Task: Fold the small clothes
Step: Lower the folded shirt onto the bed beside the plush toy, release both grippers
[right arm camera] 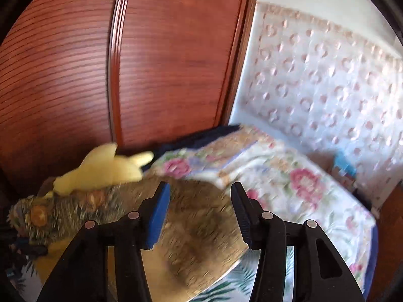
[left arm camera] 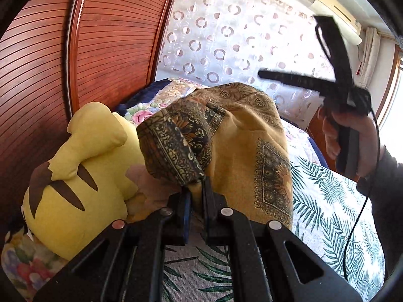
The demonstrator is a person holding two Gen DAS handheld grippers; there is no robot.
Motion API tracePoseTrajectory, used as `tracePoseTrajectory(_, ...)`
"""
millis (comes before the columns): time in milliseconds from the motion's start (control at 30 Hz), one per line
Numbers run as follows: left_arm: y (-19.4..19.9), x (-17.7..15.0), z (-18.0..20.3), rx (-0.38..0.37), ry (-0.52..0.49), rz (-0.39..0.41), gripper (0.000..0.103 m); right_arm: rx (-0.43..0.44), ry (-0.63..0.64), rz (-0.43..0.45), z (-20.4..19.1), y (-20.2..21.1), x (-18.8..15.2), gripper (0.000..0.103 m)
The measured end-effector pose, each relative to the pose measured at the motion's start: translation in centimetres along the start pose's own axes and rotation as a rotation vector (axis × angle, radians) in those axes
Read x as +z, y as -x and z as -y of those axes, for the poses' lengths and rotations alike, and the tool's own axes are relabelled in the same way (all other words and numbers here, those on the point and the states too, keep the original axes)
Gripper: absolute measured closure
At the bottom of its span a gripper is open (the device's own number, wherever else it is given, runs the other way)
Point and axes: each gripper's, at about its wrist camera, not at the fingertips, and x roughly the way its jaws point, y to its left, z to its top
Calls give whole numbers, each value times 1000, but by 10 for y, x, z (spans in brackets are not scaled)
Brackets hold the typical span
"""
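A mustard-yellow garment (left arm camera: 241,136) with dark paisley borders hangs bunched from my left gripper (left arm camera: 196,183), which is shut on a fold of it and holds it up above the bed. In the right wrist view the same garment (right arm camera: 196,226) shows blurred below my right gripper (right arm camera: 200,191), which is open and empty above it. In the left wrist view the right gripper (left arm camera: 325,58) is raised at the right, jaws spread wide, held by a hand (left arm camera: 352,136).
A yellow plush toy (left arm camera: 83,166) lies at the left against a wooden wardrobe (left arm camera: 75,50). The bed has a palm-leaf sheet (left arm camera: 327,214) and a floral quilt (right arm camera: 289,176). A patterned curtain (left arm camera: 239,25) hangs behind.
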Motion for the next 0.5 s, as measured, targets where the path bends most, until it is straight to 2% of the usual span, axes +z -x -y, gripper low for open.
tracePoseTrajectory(233,0,1,-1,27,-13,-18,91,50,-58,-160,-5,-66,-28,51)
tracePoseTrajectory(367,2,2,1,47,-45,-22,89,57,-117,-129,1,-78,-27,50)
tracePoseTrajectory(500,5,1,3,66,-72,-22,88,24,-109,-121,-6,-57,-27,50)
